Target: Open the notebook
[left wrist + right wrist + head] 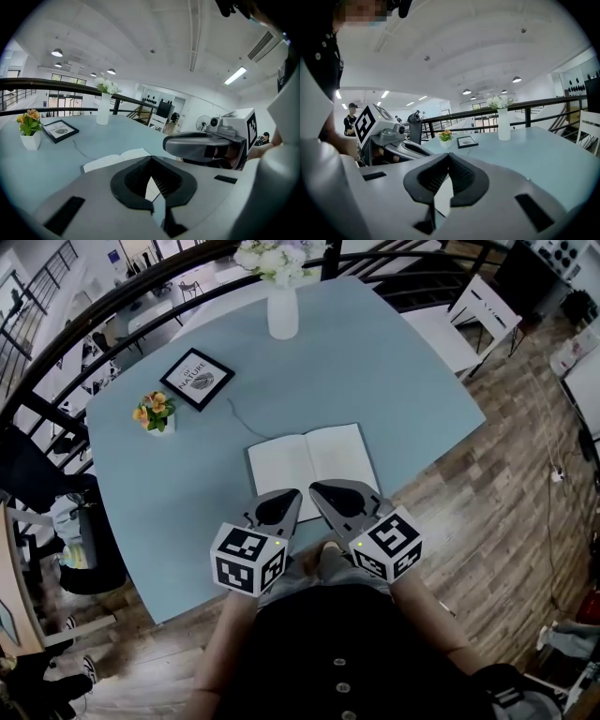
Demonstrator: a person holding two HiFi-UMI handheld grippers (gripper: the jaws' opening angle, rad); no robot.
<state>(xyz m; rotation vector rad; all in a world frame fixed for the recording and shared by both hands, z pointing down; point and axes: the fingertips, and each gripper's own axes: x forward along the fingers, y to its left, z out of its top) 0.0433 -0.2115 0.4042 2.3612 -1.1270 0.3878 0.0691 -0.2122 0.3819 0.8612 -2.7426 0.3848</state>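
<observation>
- The notebook [309, 463] is seen lying open and flat on the light blue table [412, 381], close to the table's near edge and about midway along it. Two blank pages are shown face up.
- The left gripper [292, 495] is held at the table's near edge. Its tip is placed over the near edge of the notebook's left page, close to the spine.
- In the left gripper view, the left gripper's jaws are seen closed together at their tips with nothing between them. The open notebook lies just ahead of them and lower.
- The right gripper [317, 489] is held just beside the left one. Its tip is placed over the near edge of the right page.
- In the right gripper view, its jaws are likewise seen brought together, and nothing is held.
- Whether either tip touches the paper cannot be told.
- A white vase [282, 310] with white flowers is set at the table's far edge.
- A black-framed picture [197, 379] and a small pot of orange flowers [156, 412] are placed towards the table's far left corner, well apart from the notebook.
</observation>
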